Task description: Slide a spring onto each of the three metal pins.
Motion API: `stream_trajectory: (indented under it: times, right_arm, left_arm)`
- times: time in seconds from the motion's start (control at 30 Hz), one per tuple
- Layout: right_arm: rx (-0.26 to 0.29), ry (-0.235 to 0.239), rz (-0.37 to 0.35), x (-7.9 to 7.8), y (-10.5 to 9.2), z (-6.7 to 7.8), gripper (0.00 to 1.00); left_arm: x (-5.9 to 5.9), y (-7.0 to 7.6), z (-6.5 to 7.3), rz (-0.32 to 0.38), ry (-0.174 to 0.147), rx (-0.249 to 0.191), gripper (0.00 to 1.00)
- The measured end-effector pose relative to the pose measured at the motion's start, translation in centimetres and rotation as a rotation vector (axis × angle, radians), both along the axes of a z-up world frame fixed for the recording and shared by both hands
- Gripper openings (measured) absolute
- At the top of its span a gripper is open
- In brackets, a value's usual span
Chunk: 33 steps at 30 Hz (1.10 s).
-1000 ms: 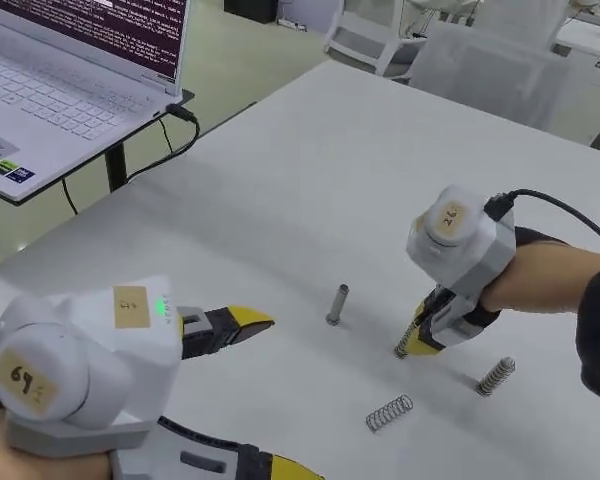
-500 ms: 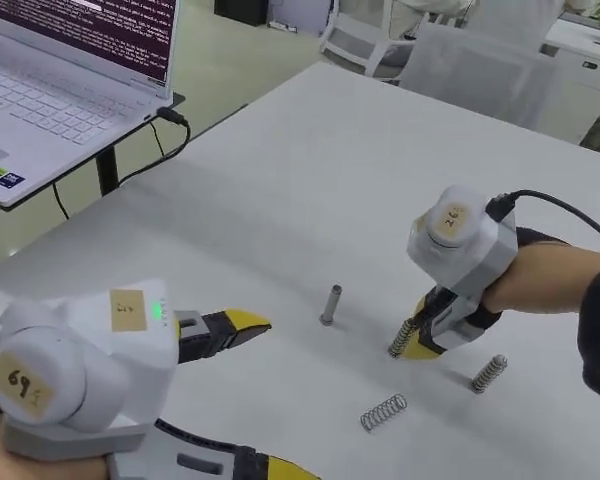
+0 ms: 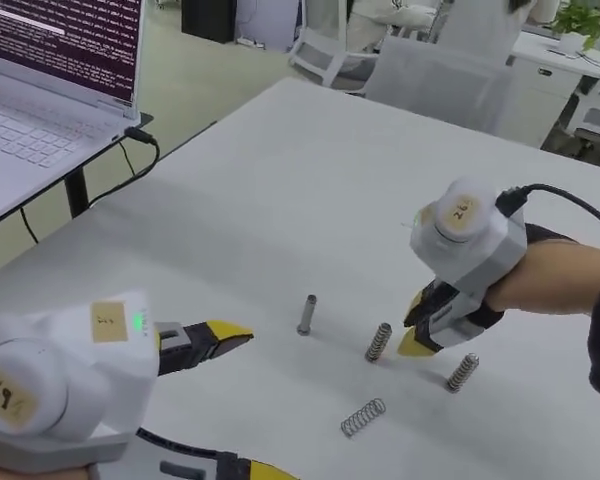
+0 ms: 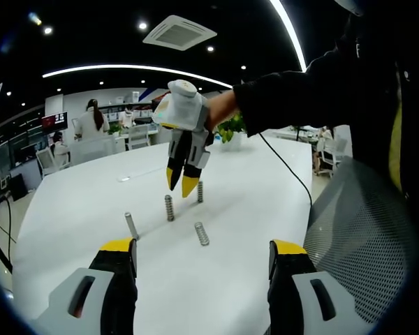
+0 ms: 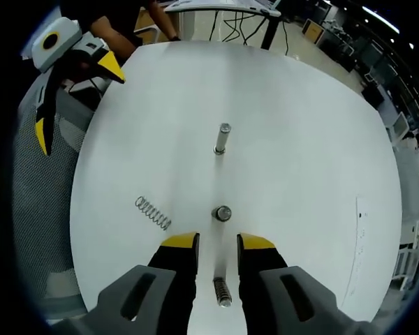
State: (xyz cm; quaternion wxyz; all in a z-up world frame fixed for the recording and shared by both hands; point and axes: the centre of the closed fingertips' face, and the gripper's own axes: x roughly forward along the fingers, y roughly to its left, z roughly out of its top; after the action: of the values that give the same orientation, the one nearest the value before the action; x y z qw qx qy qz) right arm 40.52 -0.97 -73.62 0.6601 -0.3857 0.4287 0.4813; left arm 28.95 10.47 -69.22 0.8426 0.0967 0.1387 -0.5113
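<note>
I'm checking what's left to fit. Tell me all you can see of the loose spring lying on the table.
The loose spring is a coil of silvery metal wire with open, evenly spaced turns. It lies flat on its side on the white table, slanted in the head view and well apart from the bare pin. It is not on any pin, and only the table touches it.

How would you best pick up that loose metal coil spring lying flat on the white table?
Pinch the loose metal coil spring across its middle, coming straight down from above. It lies on its side on the white table, so both flanks look free for jaws.
</note>
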Motion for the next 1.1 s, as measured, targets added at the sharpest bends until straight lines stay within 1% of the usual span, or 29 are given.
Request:
stream_trajectory:
  times: [0.07, 0.27, 0.33, 0.43, 0.57, 0.6, 0.77, 0.8, 0.87, 0.93, 1.07, 1.1]
  right_arm:
    - [0.025, -0.010, -0.017, -0.2, 0.0, 0.8, 0.20]
    - [0.041, -0.026, -0.035, -1.4, -0.8, 2.2, 0.20]
    - [0.058, -0.038, -0.046, -1.7, -1.0, 2.7, 0.20]
    - [0.118, -0.046, -0.079, -2.5, -1.0, 3.4, 0.20]
    - [0.174, -0.062, -0.102, -3.4, -1.1, 4.0, 0.20]
    - [0.188, -0.066, -0.111, -3.7, -1.2, 4.1, 0.21]
    - [0.209, -0.089, -0.140, -4.8, -2.0, 4.1, 0.24]
    - [0.231, -0.094, -0.157, -5.1, -2.0, 4.0, 0.24]
    - [0.250, -0.095, -0.177, -5.6, -2.3, 3.8, 0.25]
    - [0.264, -0.103, -0.192, -6.0, -2.4, 3.7, 0.29]
    - [0.290, -0.111, -0.226, -6.9, -3.0, 3.5, 0.31]
    - [0.301, -0.113, -0.245, -7.1, -3.2, 3.5, 0.32]
  left_arm:
    - [0.0, -0.2, 0.1, -0.011, -0.002, 0.002, 0.74]
    - [0.4, -0.7, 0.2, -0.034, -0.001, 0.005, 0.73]
    - [0.6, -0.9, 0.1, -0.047, -0.001, 0.012, 0.73]
    - [0.9, -1.1, 0.0, -0.063, 0.001, 0.021, 0.72]
    - [1.2, -1.3, -0.3, -0.079, 0.009, 0.028, 0.71]
    - [1.3, -1.4, -0.4, -0.082, 0.010, 0.029, 0.71]
    - [1.7, -1.7, -0.8, -0.098, 0.018, 0.038, 0.69]
    - [1.8, -1.9, -1.1, -0.104, 0.021, 0.043, 0.69]
    - [1.8, -2.1, -1.4, -0.115, 0.026, 0.047, 0.69]
    - [1.7, -2.4, -1.7, -0.125, 0.030, 0.053, 0.68]
    - [1.7, -3.1, -2.5, -0.147, 0.034, 0.072, 0.65]
    - [1.7, -3.3, -2.8, -0.155, 0.038, 0.075, 0.64]
